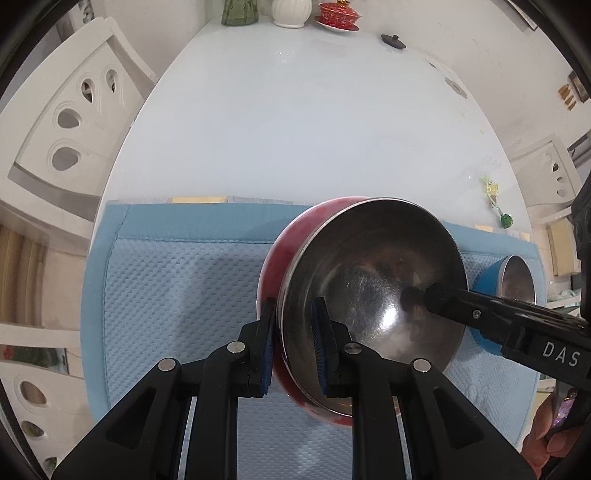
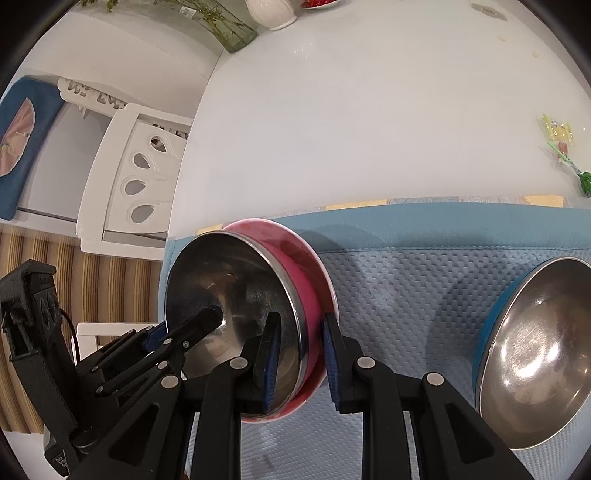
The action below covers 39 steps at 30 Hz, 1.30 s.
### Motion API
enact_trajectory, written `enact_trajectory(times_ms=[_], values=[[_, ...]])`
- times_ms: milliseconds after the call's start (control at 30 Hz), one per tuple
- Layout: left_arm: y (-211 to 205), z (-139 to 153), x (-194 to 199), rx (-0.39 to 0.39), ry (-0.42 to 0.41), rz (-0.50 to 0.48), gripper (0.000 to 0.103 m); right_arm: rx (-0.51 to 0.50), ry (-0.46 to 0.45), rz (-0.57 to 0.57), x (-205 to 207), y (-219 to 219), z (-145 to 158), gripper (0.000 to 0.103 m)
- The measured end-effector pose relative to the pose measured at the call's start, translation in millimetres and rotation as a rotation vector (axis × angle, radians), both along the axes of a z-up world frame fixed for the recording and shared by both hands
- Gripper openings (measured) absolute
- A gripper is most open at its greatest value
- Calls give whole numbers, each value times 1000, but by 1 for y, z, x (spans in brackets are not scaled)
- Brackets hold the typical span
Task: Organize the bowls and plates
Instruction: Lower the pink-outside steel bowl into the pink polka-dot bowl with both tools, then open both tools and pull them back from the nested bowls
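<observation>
A red bowl with a steel inside (image 1: pixel 369 280) sits on the blue mat (image 1: pixel 177 295); it also shows in the right wrist view (image 2: pixel 236 288). My left gripper (image 1: pixel 293 347) is shut on its near-left rim, one finger outside, one inside. My right gripper (image 2: pixel 299 362) straddles the opposite rim, one finger inside, one outside, with a gap showing beside the outer pad. In the left wrist view the right gripper's finger (image 1: pixel 443 299) reaches into the bowl. A blue bowl with a steel inside (image 2: pixel 535 354) sits to the right on the mat, also in the left wrist view (image 1: pixel 513 280).
The white table (image 1: pixel 295 110) carries a green glass vase (image 1: pixel 240 11), a white vase (image 1: pixel 291 13), a red lidded cup on a saucer (image 1: pixel 338 16) and a small dark lid (image 1: pixel 393 40) at the far edge. White chairs (image 1: pixel 62 122) stand left. A wrapped candy (image 2: pixel 557 147) lies right.
</observation>
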<state>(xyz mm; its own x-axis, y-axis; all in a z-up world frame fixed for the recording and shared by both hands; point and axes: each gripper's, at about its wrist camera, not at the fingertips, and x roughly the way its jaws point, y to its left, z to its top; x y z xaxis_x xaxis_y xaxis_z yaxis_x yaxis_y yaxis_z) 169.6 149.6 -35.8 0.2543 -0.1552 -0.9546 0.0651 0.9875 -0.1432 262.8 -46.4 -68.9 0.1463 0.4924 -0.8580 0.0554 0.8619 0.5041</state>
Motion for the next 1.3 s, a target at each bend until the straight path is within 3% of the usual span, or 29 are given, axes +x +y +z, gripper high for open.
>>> enact_trajectory(times_ms=[567,1300], values=[[-2,6,-3,34,-19,-9,16,-25,-22,10,-1,1,6,21],[7,24,-28,11,-7,31,16,0,-15,16,-24,-2,21,22]])
